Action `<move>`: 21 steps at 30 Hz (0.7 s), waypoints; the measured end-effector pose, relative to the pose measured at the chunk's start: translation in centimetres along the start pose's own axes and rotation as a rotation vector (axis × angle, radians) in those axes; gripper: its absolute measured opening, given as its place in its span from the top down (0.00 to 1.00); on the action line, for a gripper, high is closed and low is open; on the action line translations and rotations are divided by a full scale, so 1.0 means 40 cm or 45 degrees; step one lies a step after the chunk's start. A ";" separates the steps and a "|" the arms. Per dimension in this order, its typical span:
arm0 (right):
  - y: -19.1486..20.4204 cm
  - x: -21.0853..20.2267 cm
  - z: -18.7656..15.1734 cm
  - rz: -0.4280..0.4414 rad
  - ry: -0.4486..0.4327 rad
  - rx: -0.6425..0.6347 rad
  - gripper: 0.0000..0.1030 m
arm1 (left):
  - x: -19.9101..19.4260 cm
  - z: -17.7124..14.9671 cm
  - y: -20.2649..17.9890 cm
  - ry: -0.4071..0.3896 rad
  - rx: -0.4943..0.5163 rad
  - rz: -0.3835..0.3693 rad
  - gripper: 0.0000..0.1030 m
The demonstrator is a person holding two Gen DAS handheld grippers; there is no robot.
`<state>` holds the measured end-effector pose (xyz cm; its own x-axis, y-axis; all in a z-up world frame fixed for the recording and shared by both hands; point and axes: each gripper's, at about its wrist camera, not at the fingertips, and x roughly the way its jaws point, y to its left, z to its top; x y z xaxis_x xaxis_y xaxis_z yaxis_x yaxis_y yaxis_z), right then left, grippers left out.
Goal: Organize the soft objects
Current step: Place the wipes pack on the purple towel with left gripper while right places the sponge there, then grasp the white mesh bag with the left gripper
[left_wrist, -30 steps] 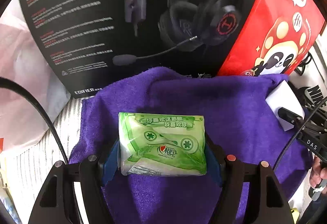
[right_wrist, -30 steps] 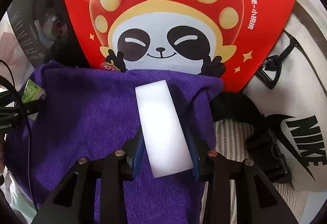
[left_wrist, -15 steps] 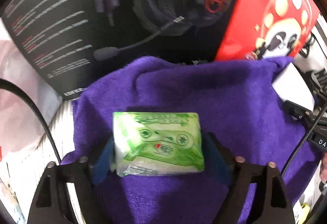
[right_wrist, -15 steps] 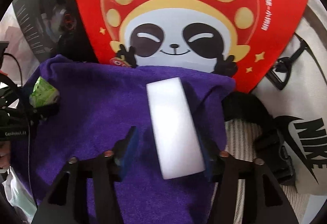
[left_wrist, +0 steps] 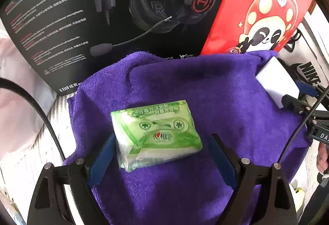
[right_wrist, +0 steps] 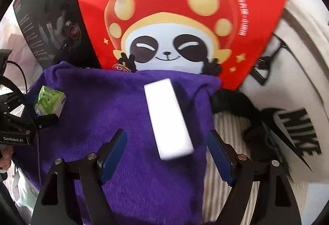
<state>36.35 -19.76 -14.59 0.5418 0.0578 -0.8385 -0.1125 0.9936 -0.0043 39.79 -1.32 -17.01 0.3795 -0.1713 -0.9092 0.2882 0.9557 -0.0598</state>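
Observation:
A green tissue pack (left_wrist: 156, 134) lies tilted on the purple towel (left_wrist: 205, 91). My left gripper (left_wrist: 162, 161) is open around its near end; the pack leans by the left pad, and a gap shows at the right pad. A white sponge block (right_wrist: 168, 118) lies on the same towel (right_wrist: 102, 101) toward its right edge. My right gripper (right_wrist: 166, 157) has its jaws opening, with the block's near end between them and neither pad touching it. The right wrist view also shows the pack (right_wrist: 50, 101) at far left; the left wrist view shows the block (left_wrist: 275, 83) at far right.
A black headset box (left_wrist: 82, 19) and a red panda bag (right_wrist: 174, 19) stand behind the towel. A white Nike bag (right_wrist: 298, 81) with a black strap (right_wrist: 232, 101) lies to the right. Striped white fabric (left_wrist: 30, 163) and a pale plastic bag (left_wrist: 14, 91) lie to the left.
Both grippers have let go: the left jaws spread and the pack now lies tilted on the towel; the right jaws spread and drew back from the white block.

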 end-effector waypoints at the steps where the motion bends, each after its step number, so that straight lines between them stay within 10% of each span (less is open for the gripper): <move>1: -0.001 -0.013 -0.005 0.001 0.000 0.012 0.23 | -0.008 0.001 0.005 0.004 0.001 -0.004 0.13; 21: 0.044 -0.282 -0.308 0.110 0.033 -0.040 0.22 | -0.210 -0.111 -0.074 -0.004 0.004 0.116 0.13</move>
<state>19.80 -19.83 -11.86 0.5070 0.1402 -0.8505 -0.1841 0.9815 0.0521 31.84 -1.64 -11.03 0.4074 -0.0841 -0.9094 0.2550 0.9666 0.0248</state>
